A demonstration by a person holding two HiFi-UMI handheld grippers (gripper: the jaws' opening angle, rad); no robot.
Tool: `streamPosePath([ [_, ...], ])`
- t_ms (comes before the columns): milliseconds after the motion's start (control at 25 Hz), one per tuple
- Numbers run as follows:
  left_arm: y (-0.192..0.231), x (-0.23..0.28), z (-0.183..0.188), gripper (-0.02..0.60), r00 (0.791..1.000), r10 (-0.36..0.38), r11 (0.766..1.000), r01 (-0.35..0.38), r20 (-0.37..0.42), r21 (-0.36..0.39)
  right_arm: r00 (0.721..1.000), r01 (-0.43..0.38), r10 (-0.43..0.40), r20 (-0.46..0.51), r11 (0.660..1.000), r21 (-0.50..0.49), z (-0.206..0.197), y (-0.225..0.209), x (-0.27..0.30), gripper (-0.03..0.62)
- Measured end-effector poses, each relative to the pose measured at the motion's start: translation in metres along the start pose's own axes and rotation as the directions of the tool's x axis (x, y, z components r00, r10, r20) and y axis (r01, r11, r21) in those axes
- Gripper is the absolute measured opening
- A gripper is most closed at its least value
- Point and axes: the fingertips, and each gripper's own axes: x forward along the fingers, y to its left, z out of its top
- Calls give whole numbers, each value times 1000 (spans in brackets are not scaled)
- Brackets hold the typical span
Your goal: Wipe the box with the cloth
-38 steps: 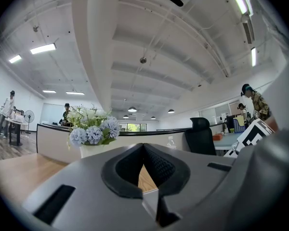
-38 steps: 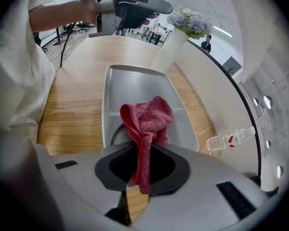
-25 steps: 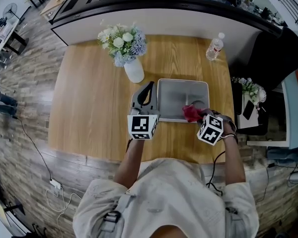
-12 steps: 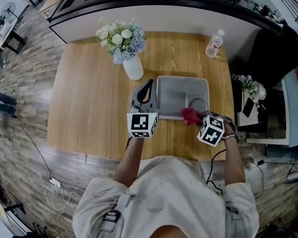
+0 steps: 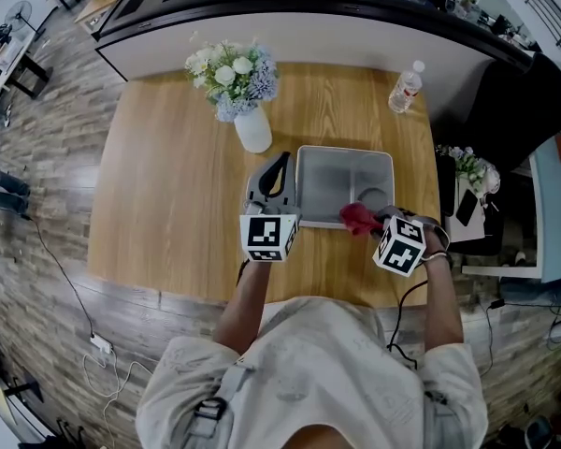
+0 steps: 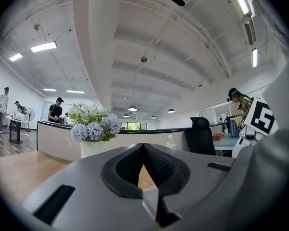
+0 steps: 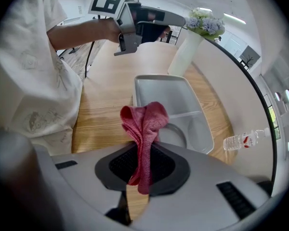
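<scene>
Two claws are busy: the right claw (image 7: 142,170) is pinched tight on the red cloth (image 7: 144,124), and the left claw (image 6: 143,147) is closed on nothing, just beside the grey box (image 5: 341,178) on the wooden surface (image 5: 178,185). The cloth sits at the box's near edge, so wiping looks under way, and next it should rub along the rim. I cannot tell if cloth and box really touch.
</scene>
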Motion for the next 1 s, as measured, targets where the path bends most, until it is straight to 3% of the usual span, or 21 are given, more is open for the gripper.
streamPosePath([
  [320, 8, -6, 0, 14, 1000, 22, 1000, -22, 0, -5, 993, 81, -75, 94, 995, -61, 45, -33, -35, 66],
  [600, 17, -13, -3, 14, 999, 47, 999, -47, -4, -12, 971, 203, -186, 154, 974, -104, 78, -74, -62, 66],
  [840, 21, -16, -6, 14, 998, 54, 998, -54, -13, -14, 936, 315, -289, 200, 942, -114, 103, -109, -74, 66],
  [1000, 24, -16, -8, 14, 998, 54, 998, -54, -19, -12, 896, 396, -358, 263, 912, -108, 124, -130, -79, 66],
])
